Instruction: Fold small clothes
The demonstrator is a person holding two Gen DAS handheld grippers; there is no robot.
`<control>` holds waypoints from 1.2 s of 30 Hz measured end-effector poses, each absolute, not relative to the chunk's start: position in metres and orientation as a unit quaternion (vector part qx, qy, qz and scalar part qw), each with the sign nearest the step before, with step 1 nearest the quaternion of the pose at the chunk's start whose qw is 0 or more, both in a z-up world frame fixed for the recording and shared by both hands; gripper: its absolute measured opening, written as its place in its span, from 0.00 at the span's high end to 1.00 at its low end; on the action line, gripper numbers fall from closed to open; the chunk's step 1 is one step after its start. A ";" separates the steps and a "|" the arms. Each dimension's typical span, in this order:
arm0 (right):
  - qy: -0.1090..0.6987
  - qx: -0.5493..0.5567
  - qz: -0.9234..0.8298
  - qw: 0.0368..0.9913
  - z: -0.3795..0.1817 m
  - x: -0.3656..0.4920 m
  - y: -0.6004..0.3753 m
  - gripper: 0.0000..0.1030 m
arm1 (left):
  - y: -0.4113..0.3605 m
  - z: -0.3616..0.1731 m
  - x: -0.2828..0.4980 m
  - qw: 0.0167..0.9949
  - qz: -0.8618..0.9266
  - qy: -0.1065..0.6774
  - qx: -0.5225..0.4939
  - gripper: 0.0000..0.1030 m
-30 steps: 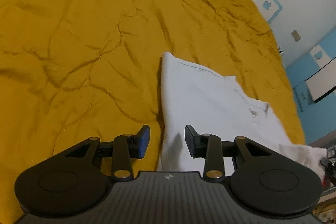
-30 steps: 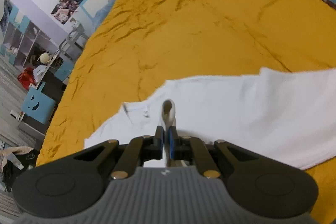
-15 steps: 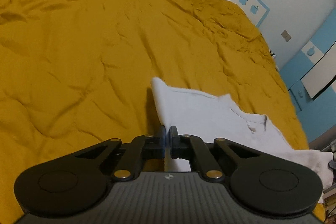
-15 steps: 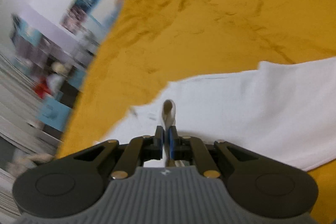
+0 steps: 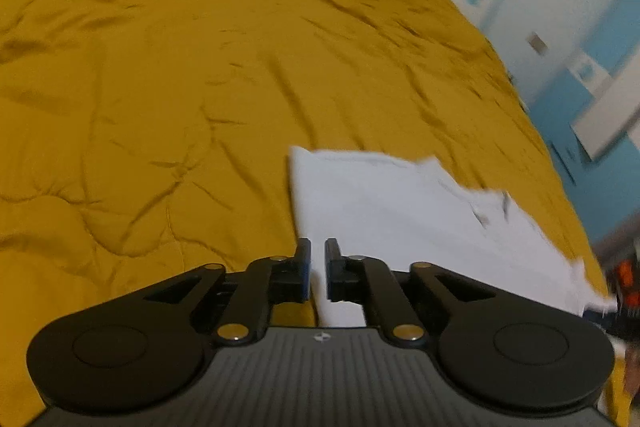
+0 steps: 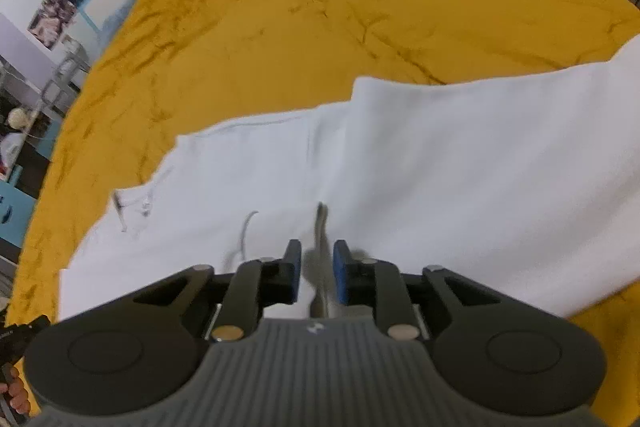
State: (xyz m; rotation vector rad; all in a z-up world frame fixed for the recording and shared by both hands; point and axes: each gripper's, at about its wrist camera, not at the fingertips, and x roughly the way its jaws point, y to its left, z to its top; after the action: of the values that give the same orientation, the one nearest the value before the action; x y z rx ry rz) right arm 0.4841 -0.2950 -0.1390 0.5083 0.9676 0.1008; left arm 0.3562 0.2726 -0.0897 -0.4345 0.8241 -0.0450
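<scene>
A white small garment [image 5: 400, 211] lies partly folded on the yellow bedspread [image 5: 180, 87]. In the left wrist view my left gripper [image 5: 317, 259] has its jaws a narrow gap apart with the garment's left edge running between them. In the right wrist view the garment [image 6: 420, 163] spreads wide, with a fold line across its middle and the neck label [image 6: 144, 203] at the left. My right gripper [image 6: 316, 263] is partly open over the near hem, and a raised pleat of fabric stands loose between the jaws.
The yellow bedspread [image 6: 320, 7] extends far ahead of both grippers. Blue cabinets [image 5: 580, 99] and a white wall stand to the right in the left wrist view. Shelves and posters [image 6: 60, 7] are at the left in the right wrist view.
My left gripper closed on the garment's edge, then eased to a narrow gap. My right gripper, shut on a fabric pleat, has opened. The garment's right part now lies folded over.
</scene>
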 end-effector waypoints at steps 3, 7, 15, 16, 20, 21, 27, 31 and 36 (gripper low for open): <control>0.458 0.216 0.062 0.860 -0.120 0.460 -0.287 0.81 | 0.265 -0.078 0.341 0.897 -0.046 0.411 -0.154 0.76; 0.458 0.183 0.071 0.867 -0.106 0.429 -0.279 0.75 | 0.247 -0.069 0.313 0.894 -0.084 0.435 -0.064 0.60; 0.470 0.175 0.057 0.863 -0.118 0.401 -0.272 0.74 | 0.198 -0.094 0.280 0.887 -0.082 0.444 0.100 0.41; 0.472 0.168 0.055 0.864 -0.120 0.398 -0.269 0.74 | 0.196 -0.099 0.280 0.888 -0.076 0.441 0.109 0.47; 0.474 0.162 0.053 0.864 -0.123 0.387 -0.266 0.74 | 0.199 -0.100 0.284 0.903 -0.051 0.420 0.080 0.90; 0.473 0.162 0.053 0.864 -0.121 0.384 -0.267 0.74 | 0.202 -0.093 0.281 0.909 -0.049 0.408 0.069 0.90; 0.470 0.154 0.046 0.868 -0.117 0.377 -0.274 0.74 | 0.225 -0.091 0.274 0.905 -0.028 0.421 0.048 0.92; 0.469 0.161 0.041 0.867 -0.118 0.377 -0.278 0.74 | 0.227 -0.114 0.277 0.896 -0.017 0.444 0.030 0.90; 0.473 0.159 0.053 0.865 -0.114 0.384 -0.285 0.74 | 0.228 -0.094 0.271 0.904 -0.036 0.425 -0.001 0.72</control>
State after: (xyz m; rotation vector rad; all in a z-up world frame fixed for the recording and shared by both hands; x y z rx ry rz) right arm 0.3840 -0.2845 -0.1137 0.3323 0.9916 0.1103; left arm 0.2707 0.2275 -0.0937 -0.0028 0.8786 -0.0747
